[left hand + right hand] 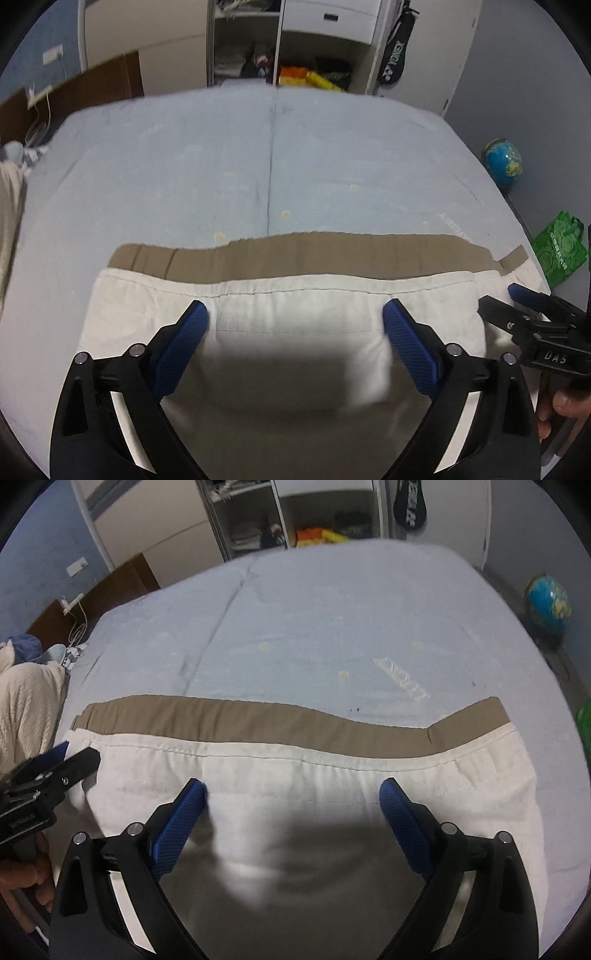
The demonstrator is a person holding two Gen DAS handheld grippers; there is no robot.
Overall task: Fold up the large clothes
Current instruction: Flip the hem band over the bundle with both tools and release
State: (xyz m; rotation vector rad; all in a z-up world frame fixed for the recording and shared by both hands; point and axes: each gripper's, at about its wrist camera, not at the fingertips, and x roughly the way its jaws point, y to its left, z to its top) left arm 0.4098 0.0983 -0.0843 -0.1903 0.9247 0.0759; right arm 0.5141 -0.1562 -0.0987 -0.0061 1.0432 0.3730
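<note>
A large folded garment lies flat on the bed, its white upper layer (295,317) over a tan layer (332,258) that shows as a band along the far edge. It also shows in the right wrist view (332,786), with the tan band (258,720) beyond. My left gripper (295,314) is open and empty just above the white layer. My right gripper (293,792) is open and empty above the same layer. Each gripper shows at the edge of the other's view: the right one (517,299) and the left one (77,755).
The light blue bed sheet (258,166) stretches far ahead. A cream knitted blanket (26,709) lies at the bed's left. Open shelves (258,48) stand behind the bed. A globe (503,162) and a green bag (559,251) sit on the floor at the right.
</note>
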